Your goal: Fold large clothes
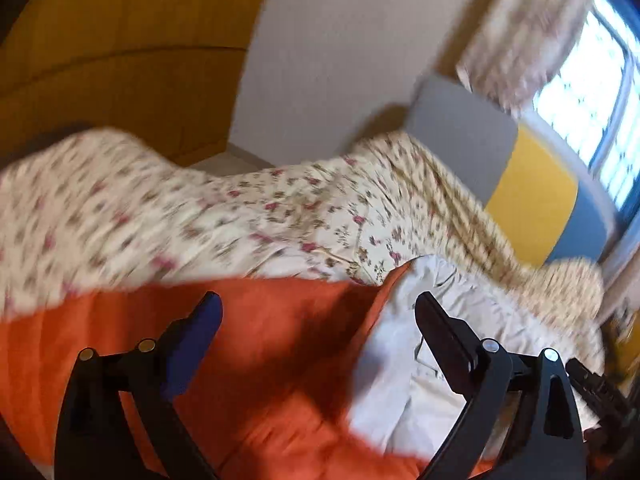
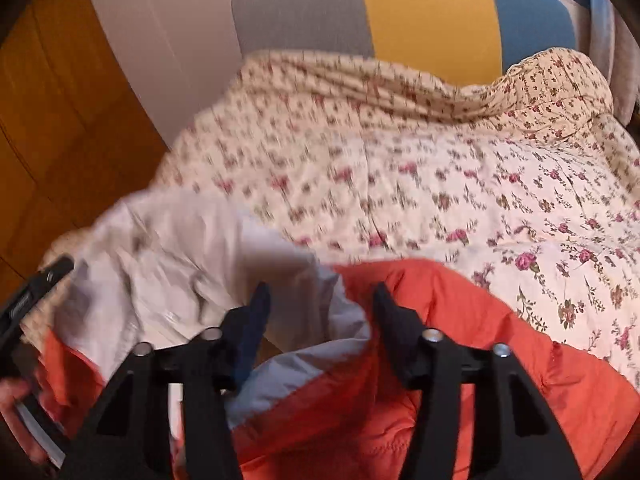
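I have the left gripper (image 1: 318,308) spread wide, its black fingers well apart with nothing between them, hanging over the orange padded garment with the pale grey-white lining (image 1: 256,344). That garment lies on the near part of the bed, on top of the cream quilt printed with small pink flowers (image 1: 248,216). In the left wrist view the orange shell fills the near left and the lining side lies turned up to the near right, under my right-hand finger.

My right gripper (image 2: 320,300) stands partly spread, narrower than the left. In its own view a fold of the pale lining (image 2: 312,344) bulges up between the two fingers, but I cannot tell whether the pads touch it; they do not look pressed on it. Orange shell runs off to the near right, lining to the left. At the far left edge of that view I can see part of the left gripper's black body.

At the far end of the bed stands a headboard in grey, yellow and blue panels (image 2: 432,12), with wooden cupboard doors (image 2: 48,128) on the left.
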`<action>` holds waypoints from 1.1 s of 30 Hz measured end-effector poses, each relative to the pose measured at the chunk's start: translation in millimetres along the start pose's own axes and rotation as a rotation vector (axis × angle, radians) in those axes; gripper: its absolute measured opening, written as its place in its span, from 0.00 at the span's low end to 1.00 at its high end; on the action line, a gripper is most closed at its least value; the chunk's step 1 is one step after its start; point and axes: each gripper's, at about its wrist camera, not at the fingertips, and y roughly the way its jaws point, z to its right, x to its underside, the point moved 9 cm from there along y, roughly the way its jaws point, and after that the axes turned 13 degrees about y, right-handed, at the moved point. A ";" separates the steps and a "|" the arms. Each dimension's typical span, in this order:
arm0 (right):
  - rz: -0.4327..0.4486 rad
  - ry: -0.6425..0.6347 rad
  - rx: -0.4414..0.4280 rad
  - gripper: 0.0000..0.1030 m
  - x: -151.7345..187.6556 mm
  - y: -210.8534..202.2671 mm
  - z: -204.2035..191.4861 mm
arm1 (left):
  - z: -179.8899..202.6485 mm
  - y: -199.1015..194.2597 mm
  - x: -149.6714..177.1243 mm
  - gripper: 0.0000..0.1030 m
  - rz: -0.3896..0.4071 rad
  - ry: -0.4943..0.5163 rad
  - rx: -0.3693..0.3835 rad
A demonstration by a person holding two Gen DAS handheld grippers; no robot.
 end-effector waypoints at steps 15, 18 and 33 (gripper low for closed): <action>0.142 -0.173 0.085 0.09 25.2 -23.5 22.5 | 25.8 36.5 38.4 0.17 -0.095 0.235 0.016; 0.091 -0.094 0.088 0.09 36.7 -12.3 43.9 | 5.9 20.5 40.8 0.17 -0.067 0.176 0.005; 0.158 -0.070 -0.045 0.46 73.8 -57.2 71.4 | -50.0 -2.6 94.9 0.56 -0.091 0.019 0.052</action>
